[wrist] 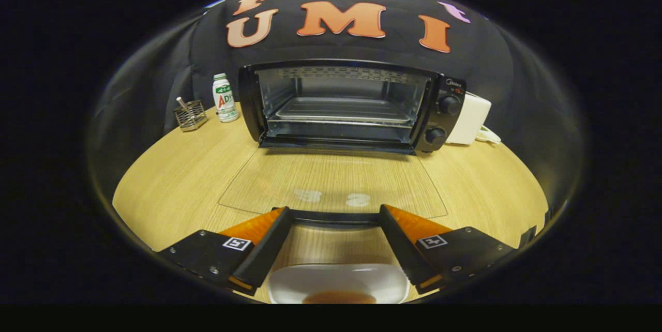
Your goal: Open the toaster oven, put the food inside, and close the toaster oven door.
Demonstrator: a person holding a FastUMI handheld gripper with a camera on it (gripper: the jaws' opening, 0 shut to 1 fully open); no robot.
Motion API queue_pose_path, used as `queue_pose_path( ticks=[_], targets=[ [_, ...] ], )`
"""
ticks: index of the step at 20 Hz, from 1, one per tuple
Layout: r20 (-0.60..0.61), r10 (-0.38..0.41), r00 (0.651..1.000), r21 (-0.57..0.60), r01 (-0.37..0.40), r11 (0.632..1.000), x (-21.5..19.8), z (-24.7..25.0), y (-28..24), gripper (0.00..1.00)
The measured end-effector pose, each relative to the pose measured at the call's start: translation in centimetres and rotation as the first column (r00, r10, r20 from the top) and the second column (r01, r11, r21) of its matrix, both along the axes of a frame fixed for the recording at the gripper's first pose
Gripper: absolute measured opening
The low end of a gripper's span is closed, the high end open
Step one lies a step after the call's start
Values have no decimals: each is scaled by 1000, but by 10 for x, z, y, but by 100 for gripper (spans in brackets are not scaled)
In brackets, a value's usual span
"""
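Gripper view: hand-held gripper (333, 223) spread wide above plate (339, 280); oven (351, 107) door (333, 182) lies open on bench (170, 182); bottle (225, 98) label too blurred to read.

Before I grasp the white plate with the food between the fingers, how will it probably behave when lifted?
The white plate looks glazed and stiff, so it will likely not bend but may slip on smooth pads. It seems shallow, so the brown food could slide if tilted; keep it level. The tool is open, fingers either side above the plate, near the handle of the lowered glass door.
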State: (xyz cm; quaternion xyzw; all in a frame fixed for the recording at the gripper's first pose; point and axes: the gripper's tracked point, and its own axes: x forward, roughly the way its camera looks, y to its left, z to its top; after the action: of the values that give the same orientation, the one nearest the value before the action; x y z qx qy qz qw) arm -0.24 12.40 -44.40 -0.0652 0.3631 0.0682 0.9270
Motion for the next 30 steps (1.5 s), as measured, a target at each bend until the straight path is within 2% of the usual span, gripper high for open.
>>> queue_pose_path(
  ticks=[7,12,17,24,30],
  targets=[
    [23,-70,997,107,67,992,-10,20,-1,100],
    [99,-77,992,118,66,991,-27,49,-12,100],
    [137,-79,987,127,62,990,-65,57,-21,100],
    [86,-32,996,57,27,998,-123,22,-25,100],
    [-7,-47,999,9,47,999,-147,-19,-35,100]
  ],
)
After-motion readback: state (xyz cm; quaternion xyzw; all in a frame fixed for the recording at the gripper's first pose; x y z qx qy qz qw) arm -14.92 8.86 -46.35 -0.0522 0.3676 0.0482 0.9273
